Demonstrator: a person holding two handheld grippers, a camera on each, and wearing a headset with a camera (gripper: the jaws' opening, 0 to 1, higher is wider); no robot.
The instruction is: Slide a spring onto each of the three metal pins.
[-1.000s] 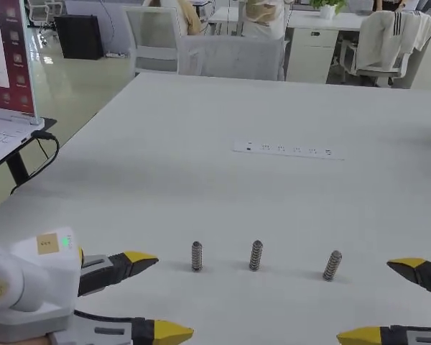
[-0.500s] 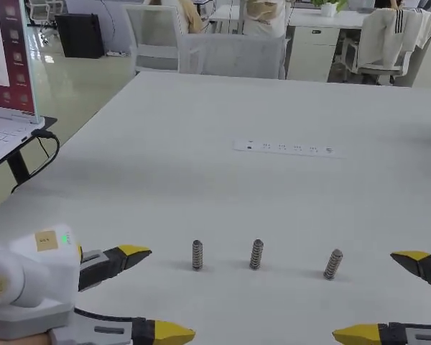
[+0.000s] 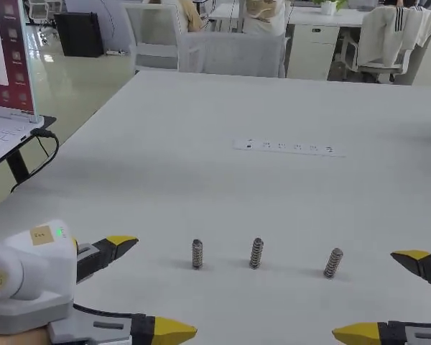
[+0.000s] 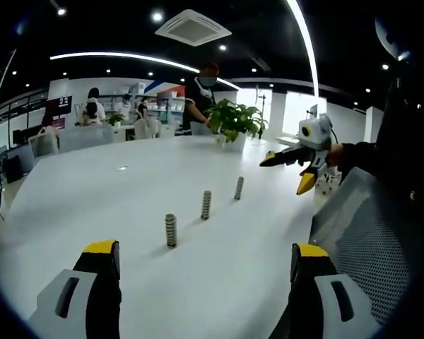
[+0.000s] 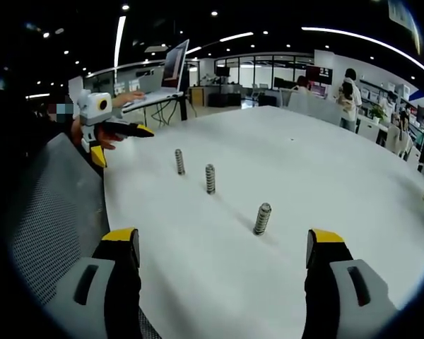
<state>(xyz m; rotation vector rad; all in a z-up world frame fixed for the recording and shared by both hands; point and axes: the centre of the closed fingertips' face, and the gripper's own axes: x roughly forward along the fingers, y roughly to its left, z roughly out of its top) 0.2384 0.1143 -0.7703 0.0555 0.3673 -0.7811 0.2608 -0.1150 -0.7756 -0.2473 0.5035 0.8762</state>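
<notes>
Three coiled metal springs stand in a row near the table's front edge: left spring [image 3: 197, 254], middle spring [image 3: 256, 254], right spring [image 3: 333, 263], the last leaning a little. I cannot make out the pins inside them. My left gripper [image 3: 149, 287] is open at the row's left, a short gap from the left spring [image 4: 171, 230]. On the row's right end, my right gripper [image 3: 379, 295] is open, with the right spring [image 5: 262, 218] just ahead of it. Both pairs of yellow-tipped jaws hold nothing. Across the row, the right gripper [image 4: 297, 166] and the left gripper [image 5: 109, 134] face each other.
A white power strip [image 3: 287, 149] lies flat mid-table, well behind the springs. An open laptop [image 3: 0, 86] sits on a stand at the far left. Chairs [image 3: 230, 54] and desks stand beyond the table's [image 3: 273, 201] far edge.
My left gripper has drawn back slightly to the left, away from the left spring. The right gripper and the springs have stayed put.
</notes>
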